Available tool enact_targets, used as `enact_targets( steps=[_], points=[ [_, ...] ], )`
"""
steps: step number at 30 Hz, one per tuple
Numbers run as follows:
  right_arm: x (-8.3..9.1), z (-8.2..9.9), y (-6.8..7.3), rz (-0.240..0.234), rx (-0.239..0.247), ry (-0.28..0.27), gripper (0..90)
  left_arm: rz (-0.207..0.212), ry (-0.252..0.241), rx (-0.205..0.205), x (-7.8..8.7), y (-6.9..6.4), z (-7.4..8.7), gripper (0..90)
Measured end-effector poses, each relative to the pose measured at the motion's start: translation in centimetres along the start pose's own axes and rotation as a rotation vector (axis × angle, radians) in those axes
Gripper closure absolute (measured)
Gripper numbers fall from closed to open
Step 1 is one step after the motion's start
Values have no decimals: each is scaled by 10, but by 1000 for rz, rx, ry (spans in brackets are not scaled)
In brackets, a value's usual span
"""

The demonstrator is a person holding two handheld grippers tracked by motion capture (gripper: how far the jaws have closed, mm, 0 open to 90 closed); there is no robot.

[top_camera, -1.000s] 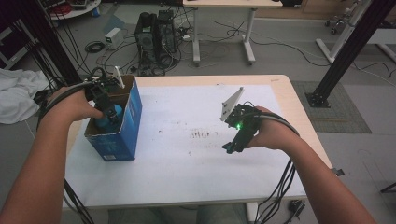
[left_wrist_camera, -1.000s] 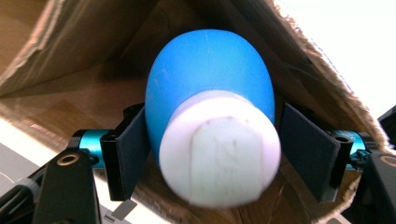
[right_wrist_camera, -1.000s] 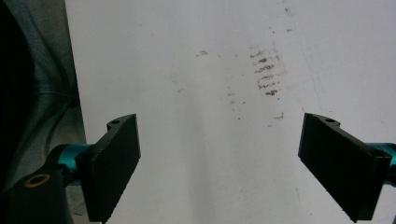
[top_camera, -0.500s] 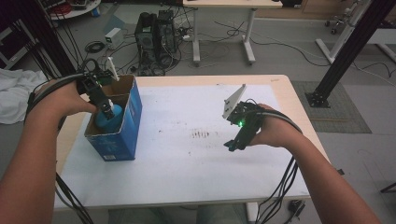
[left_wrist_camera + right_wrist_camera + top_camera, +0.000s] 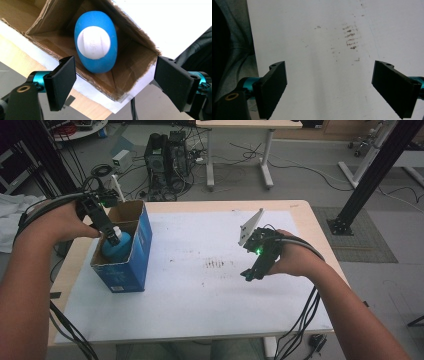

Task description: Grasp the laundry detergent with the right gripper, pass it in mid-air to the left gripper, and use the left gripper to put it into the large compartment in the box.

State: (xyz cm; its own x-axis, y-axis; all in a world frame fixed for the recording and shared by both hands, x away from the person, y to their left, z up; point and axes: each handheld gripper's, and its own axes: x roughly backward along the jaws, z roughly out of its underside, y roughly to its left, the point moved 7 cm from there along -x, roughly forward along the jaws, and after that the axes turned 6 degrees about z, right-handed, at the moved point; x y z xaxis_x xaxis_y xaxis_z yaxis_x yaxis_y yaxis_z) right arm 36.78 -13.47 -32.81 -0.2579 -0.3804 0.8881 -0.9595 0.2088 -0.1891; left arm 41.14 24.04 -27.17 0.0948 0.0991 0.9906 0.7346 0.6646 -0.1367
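A blue egg-shaped object with a round white patch lies inside an open cardboard box with blue outer walls, at the table's left. My left gripper hangs just above the box's mouth. In the left gripper view its jaws stand apart, having just been opening. The blue object rests beyond them on the box floor, untouched. My right gripper hovers over the white sheet at the right of the table. Its jaws are open with nothing between them.
Dark smudges mark the middle of the white sheet that covers the table. Cables trail from both grippers over the near edge. Beyond the far edge stand a computer tower and another desk's legs.
My left gripper has risen from inside the box to its mouth and its jaws have spread, leaving the blue object in the box. The right gripper has stayed put.
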Motion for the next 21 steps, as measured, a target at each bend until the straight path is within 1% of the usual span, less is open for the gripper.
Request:
enact_targets(
  steps=[3, 4, 5, 6, 7, 8, 9, 11, 13, 14, 15, 17, 19, 21],
  points=[
    [1, 0, -1, 5, 4, 5, 119, -3, -5, -21, 4, -7, -1, 155],
    [2, 0, -1, 5, 4, 8, 120, -6, -1, -46, 8, -11, -2, 148],
    [3, 0, 0, -4, -2, 17, 120, -8, -5, -65, 10, -16, -4, 148],
    [4, -1, 0, -3, 1, 19, 119, -7, -4, -82, 11, -18, -5, 133],
    [4, -1, 0, -7, 4, 20, 120, -7, -4, -82, 11, -18, -5, 126],
    [5, -1, 0, -7, 4, 20, 120, 3, -20, -109, 13, -28, -9, 125],
    [5, -2, 0, -3, 9, 20, 120, -1, -9, -140, 15, -31, -11, 114],
    [6, -2, -1, -5, 10, 29, 120, 11, 21, -196, 17, -38, -14, 107],
    [8, -3, -1, -6, 9, 35, 120, 11, 21, -224, 16, -45, -18, 92],
    [8, -3, -1, -8, 9, 36, 120, 13, 14, -222, 15, -48, -20, 91],
    [8, -3, -1, -11, 9, 41, 119, 13, 30, -246, 15, -51, -22, 87],
    [9, -3, -2, -9, 13, 49, 120, 18, 36, -269, 13, -59, -27, 76],
    [9, -2, -2, -13, 11, 55, 120, 21, 48, -303, 11, -65, -31, 74],
    [9, -2, -2, -18, 8, 60, 120, 11, 42, -330, 7, -71, -37, 64]
  ],
)
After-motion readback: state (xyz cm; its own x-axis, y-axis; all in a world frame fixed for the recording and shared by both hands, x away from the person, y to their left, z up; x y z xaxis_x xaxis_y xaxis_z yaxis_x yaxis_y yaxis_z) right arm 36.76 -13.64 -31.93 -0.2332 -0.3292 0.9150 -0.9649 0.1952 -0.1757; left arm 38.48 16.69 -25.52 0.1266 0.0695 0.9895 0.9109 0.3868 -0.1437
